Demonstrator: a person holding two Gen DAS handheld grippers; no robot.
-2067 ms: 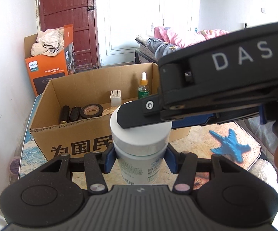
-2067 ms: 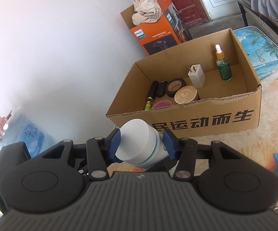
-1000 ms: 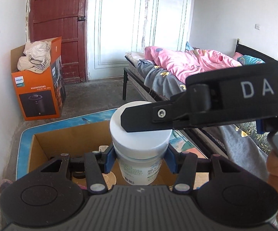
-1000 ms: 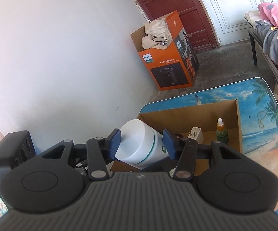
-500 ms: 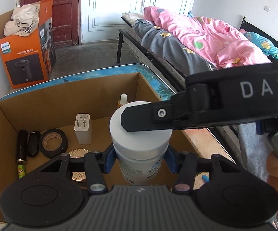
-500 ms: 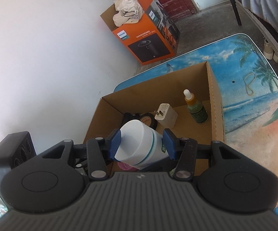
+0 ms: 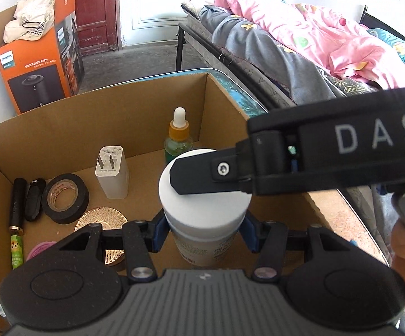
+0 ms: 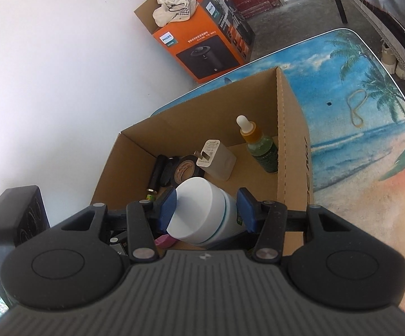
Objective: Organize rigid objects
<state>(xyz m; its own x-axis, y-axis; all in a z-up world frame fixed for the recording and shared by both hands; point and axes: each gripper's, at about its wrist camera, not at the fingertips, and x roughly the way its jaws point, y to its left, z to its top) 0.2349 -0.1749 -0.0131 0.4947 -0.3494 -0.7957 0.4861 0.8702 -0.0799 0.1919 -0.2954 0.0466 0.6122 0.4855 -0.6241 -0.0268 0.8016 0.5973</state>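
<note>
A white jar with a white lid (image 7: 204,210) is held by both grippers over the open cardboard box (image 7: 62,128). My left gripper (image 7: 202,233) is shut on the jar's body. My right gripper (image 8: 206,214) is shut on the same jar (image 8: 202,215) near its lid, reaching in from the right. The jar hangs inside the box's right half, above its floor. The box (image 8: 292,151) holds a dropper bottle (image 7: 177,137), a white charger (image 7: 112,172), a black tape roll (image 7: 64,197), a gold disc (image 7: 101,221) and dark tubes (image 7: 17,201).
The box stands on a table with a beach-print top (image 8: 370,117). An orange Philips carton (image 7: 40,64) stands on the floor by the red door. A bed with pink bedding (image 7: 314,44) is at the right. A rubber band (image 8: 356,106) lies on the table.
Both grippers carried the jar from the table in front of the box up over its front wall and down into the box. Both stayed shut on it.
</note>
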